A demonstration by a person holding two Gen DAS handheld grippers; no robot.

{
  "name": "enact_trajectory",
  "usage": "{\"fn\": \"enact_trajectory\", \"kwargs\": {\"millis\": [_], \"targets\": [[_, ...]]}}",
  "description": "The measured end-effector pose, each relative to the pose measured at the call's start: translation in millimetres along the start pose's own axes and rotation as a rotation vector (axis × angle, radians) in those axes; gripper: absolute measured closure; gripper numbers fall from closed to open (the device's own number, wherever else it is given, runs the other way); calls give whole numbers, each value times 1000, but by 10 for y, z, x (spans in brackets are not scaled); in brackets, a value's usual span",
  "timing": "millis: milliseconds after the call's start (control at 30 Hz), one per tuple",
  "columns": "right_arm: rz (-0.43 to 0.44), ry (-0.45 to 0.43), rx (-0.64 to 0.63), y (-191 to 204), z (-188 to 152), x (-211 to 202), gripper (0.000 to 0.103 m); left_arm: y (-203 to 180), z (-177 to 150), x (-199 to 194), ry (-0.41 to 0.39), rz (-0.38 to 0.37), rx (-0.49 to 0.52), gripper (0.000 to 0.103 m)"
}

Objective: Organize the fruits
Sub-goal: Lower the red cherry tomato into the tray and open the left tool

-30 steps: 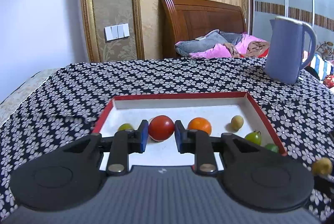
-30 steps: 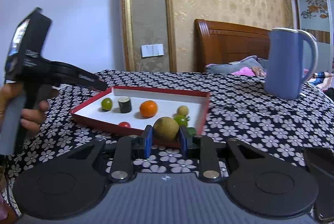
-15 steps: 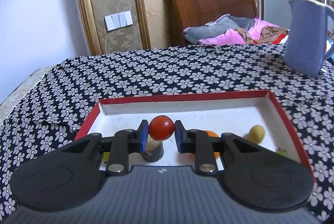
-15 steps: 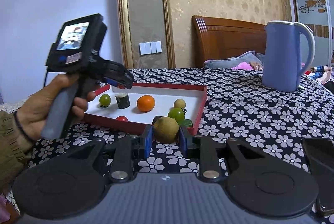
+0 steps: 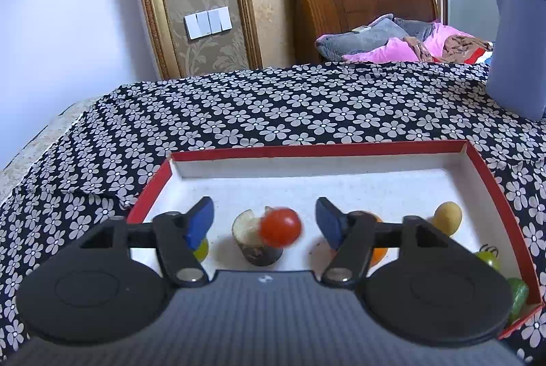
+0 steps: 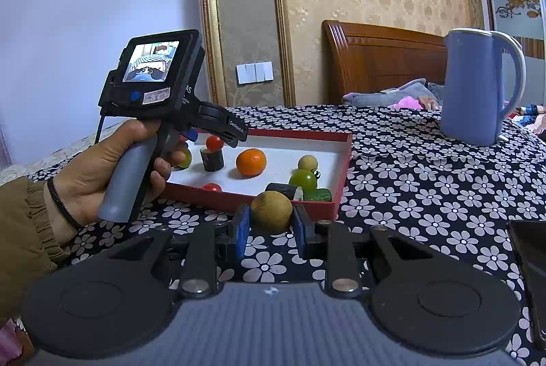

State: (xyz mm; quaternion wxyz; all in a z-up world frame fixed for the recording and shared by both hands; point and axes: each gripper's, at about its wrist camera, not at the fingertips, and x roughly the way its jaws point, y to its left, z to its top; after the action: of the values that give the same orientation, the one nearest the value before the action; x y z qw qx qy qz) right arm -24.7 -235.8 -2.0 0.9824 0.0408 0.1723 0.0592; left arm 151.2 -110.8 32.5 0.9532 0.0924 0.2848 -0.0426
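Over the red-rimmed white tray [image 5: 317, 149], my left gripper [image 5: 264, 208] has its jaws opening. The blue pads stand clear of a blurred red tomato [image 5: 279, 231] between them. That tomato is just over a dark cut cylinder [image 5: 256, 246]. The right wrist view shows the tomato [image 6: 215, 143] resting on top of the cylinder [image 6: 212, 159]. My right gripper [image 6: 269, 226] is shut on a brownish-yellow round fruit [image 6: 272, 210], in front of the tray's near rim [image 6: 239, 198]. Inside the tray lie an orange [image 6: 251, 162], green fruits [image 6: 303, 180] and a pale yellow fruit [image 6: 307, 163].
A blue kettle [image 6: 477, 89] stands on the flowered tablecloth [image 6: 409, 181] to the right of the tray. A person's hand [image 6: 102, 168] holds the left gripper's handle at the tray's left end. A dark flat object [image 6: 529, 250] lies at the right edge. A bed stands behind the table.
The left gripper moved in low over the tray and its jaws have parted, letting go of the red tomato. The right gripper has stayed put, still shut on the brownish-yellow fruit.
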Motion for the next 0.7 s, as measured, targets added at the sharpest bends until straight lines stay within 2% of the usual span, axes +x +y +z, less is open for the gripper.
{"fn": "enact_trajectory", "kwargs": {"millis": [200, 700], "targets": [[10, 10, -6, 47, -6, 40, 77, 93, -134, -165, -12, 31, -9, 16], [29, 25, -29, 189, 20, 181, 77, 547, -701, -679, -17, 60, -79, 0]]}}
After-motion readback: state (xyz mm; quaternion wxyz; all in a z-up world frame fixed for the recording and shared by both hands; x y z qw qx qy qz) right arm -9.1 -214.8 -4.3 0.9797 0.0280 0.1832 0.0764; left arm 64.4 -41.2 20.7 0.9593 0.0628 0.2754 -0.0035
